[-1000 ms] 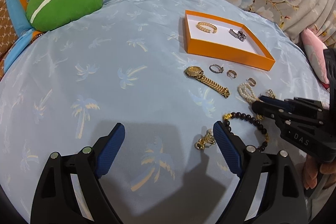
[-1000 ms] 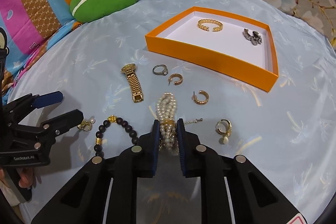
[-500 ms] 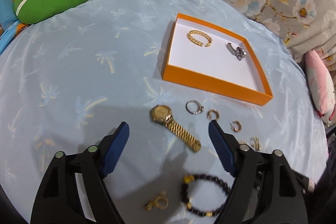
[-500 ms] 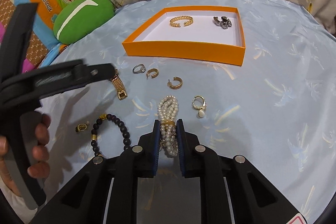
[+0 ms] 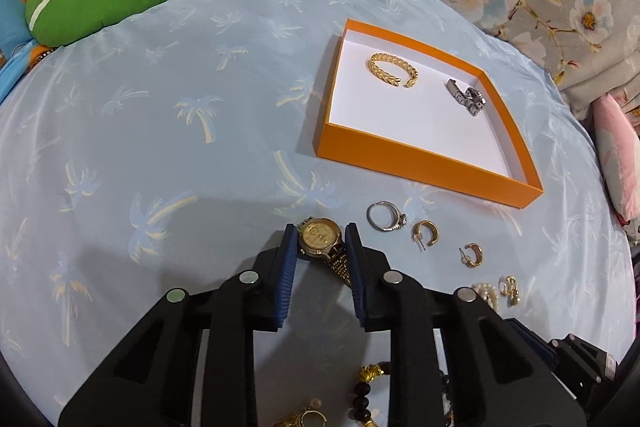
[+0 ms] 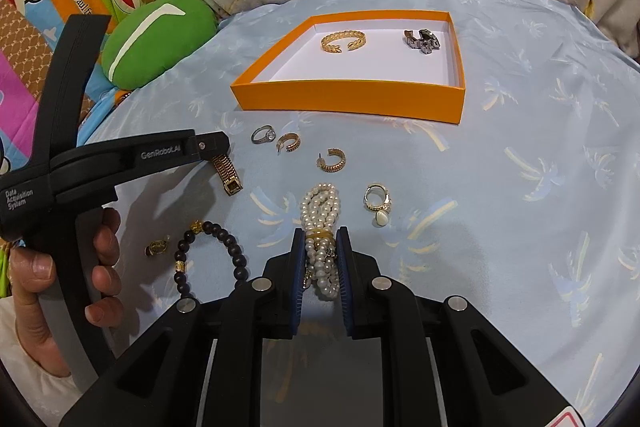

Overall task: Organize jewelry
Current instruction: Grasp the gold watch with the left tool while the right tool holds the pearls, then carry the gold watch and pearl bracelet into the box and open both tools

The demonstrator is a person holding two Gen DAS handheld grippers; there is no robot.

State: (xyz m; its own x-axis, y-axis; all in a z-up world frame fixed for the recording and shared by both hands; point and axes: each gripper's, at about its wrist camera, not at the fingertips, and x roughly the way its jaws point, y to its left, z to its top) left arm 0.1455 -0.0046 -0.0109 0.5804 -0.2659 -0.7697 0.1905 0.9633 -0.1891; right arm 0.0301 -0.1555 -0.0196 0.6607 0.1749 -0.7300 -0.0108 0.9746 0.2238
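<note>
Closing on the watch (image 5: 320,235) by its case, the left gripper (image 5: 320,241) needs both pads seated before lifting, so the band trails freely toward the box (image 5: 424,163). The right gripper (image 6: 319,247) is clamped on the pearls (image 6: 320,215), low over the cloth.

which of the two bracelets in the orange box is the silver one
The silver link bracelet by the box's right wall; the other, a gold braided cuff, lies to its left.
</note>
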